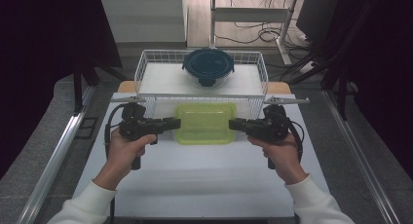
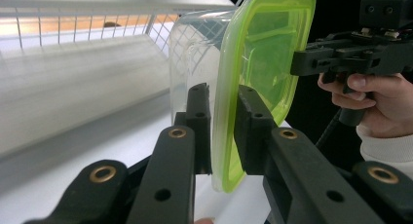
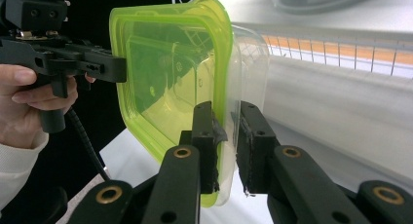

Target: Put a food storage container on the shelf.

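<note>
Both black two-jaw grippers, left gripper and right gripper, clamp opposite rims of the clear rectangular plastic container with lime-green lid at frame centre, below the white wire basket.

container: clear tub, lime-green lid on | level | held just before the wire basket

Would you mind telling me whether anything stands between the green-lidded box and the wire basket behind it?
The basket's near wall stands between them. The box, clamped at both ends by the left gripper and right gripper, must clear it. Inside, a dark-lidded bowl sits at the back.
</note>
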Motion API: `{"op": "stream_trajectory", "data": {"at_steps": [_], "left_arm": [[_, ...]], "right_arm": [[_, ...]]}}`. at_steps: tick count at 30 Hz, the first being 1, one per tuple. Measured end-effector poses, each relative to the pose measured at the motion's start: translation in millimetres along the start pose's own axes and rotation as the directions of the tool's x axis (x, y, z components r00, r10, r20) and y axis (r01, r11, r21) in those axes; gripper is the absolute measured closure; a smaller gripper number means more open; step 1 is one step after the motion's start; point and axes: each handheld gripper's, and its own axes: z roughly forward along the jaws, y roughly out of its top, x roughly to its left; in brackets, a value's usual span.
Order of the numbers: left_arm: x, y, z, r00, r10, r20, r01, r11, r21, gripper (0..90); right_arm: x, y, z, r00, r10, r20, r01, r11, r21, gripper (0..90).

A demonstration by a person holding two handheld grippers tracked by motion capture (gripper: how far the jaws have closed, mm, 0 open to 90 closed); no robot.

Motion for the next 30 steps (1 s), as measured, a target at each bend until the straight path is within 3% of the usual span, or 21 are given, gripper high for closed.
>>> {"op": "stream_trajectory", "data": {"at_steps": [17, 30], "left_arm": [[1.7, 33.9, -3.5, 1.0000, 0.004, 0.008, -0.003, 0.9998, -0.019, 79.0], [-2.6, 60.5, -7.4, 0.9995, 0.028, -0.012, -0.029, 0.9992, -0.026, 79.2]], "right_arm": [[1.8, 32.7, -4.5, 0.9999, -0.014, 0.003, 0.014, 0.9995, -0.029, 78.0], [3.6, 54.7, -7.7, 0.9994, -0.030, 0.018, 0.031, 0.9985, -0.044, 78.0]]}}
